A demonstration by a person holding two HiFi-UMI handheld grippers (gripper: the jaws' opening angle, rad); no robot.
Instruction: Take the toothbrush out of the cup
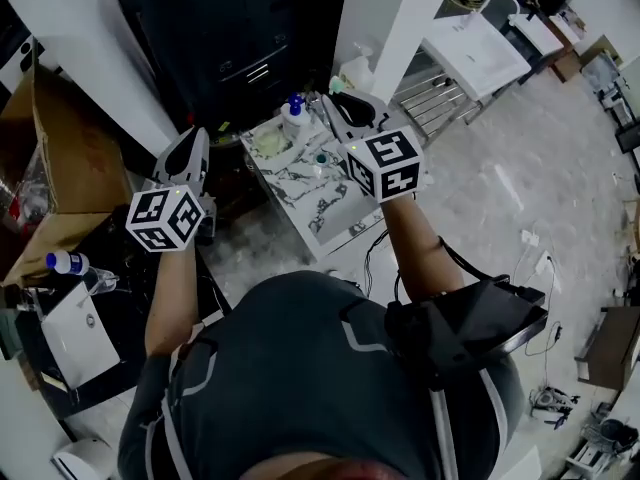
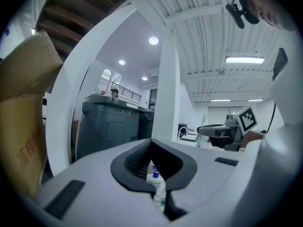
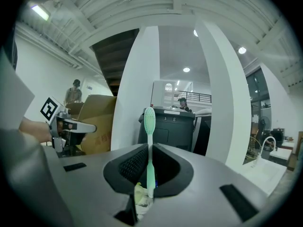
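Note:
A light green toothbrush [image 3: 150, 145] stands upright between the jaws of my right gripper [image 3: 150, 176], bristle head on top, and the jaws are shut on its handle. In the head view this right gripper [image 1: 326, 103] hangs over the far end of a small marble-topped table [image 1: 325, 213], above a small cup [image 1: 321, 158]. My left gripper [image 1: 194, 136] is off to the left of the table, level, jaws together with nothing in them. Through the notch of the left gripper [image 2: 154, 168] a white bottle with a blue cap [image 2: 154, 177] shows.
On the table stand the blue-capped bottle [image 1: 293, 114] and a pale dish [image 1: 268, 144]. A dark grey machine [image 1: 225, 38] and white pillars [image 1: 385, 13] stand behind. Cardboard boxes [image 1: 75, 158] are at the left, a white sink [image 1: 480, 43] at the right, cables [image 1: 540, 258] on the floor.

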